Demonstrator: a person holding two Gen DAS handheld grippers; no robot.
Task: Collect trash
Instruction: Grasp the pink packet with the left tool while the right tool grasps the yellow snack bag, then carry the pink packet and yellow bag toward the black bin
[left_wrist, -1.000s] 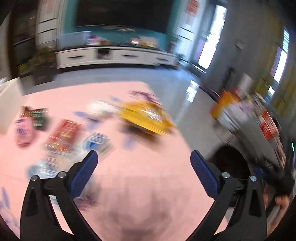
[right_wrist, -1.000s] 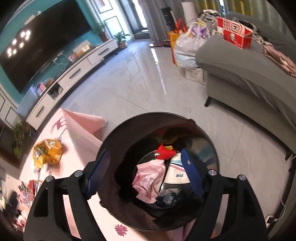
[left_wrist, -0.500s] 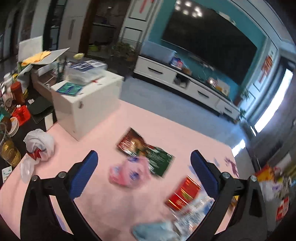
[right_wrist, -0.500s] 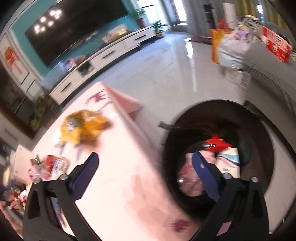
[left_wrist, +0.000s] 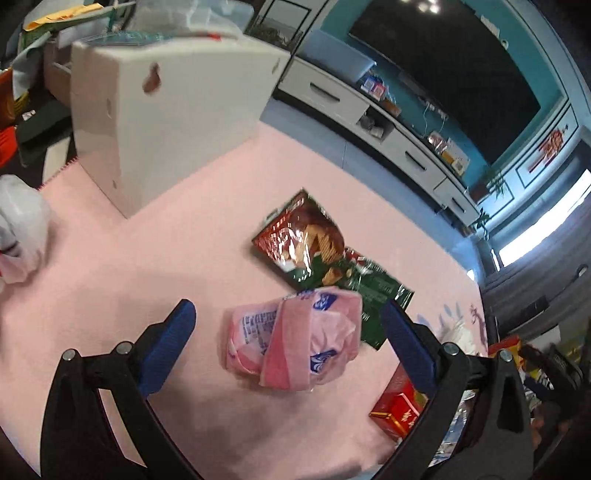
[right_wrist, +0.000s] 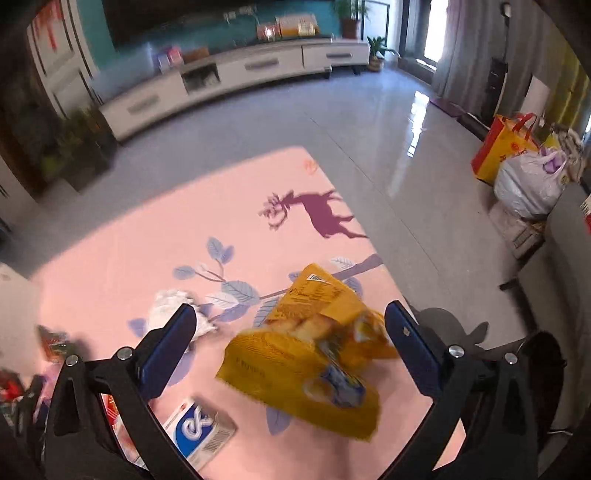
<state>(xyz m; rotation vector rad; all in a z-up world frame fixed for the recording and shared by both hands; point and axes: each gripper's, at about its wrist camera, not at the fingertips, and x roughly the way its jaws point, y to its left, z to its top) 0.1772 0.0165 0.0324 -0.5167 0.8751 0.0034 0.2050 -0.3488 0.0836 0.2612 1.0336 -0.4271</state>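
Note:
In the left wrist view a crumpled pink wrapper (left_wrist: 295, 339) lies on the pink mat (left_wrist: 147, 266), right between the wide-spread fingers of my open left gripper (left_wrist: 286, 332), which hangs above it. A red and green snack bag (left_wrist: 317, 254) lies just beyond it. In the right wrist view my right gripper (right_wrist: 288, 332) is open over a crumpled yellow snack bag (right_wrist: 314, 358); the pads stand apart from it. A white crumpled tissue (right_wrist: 173, 310) lies by the left fingertip. A blue and white box (right_wrist: 199, 432) lies at the lower left.
A white box (left_wrist: 162, 110) stands on the mat's far left. A white plastic bag (left_wrist: 18, 229) sits at the left edge, a red box (left_wrist: 399, 410) at the lower right. Shopping bags (right_wrist: 517, 162) stand on the tiled floor (right_wrist: 332, 110) beyond the mat (right_wrist: 147, 240).
The right gripper swung from over the black bin to over the yellow bag on the mat and opened wider. The left gripper swept across the mat and dropped closer to the pink wrapper.

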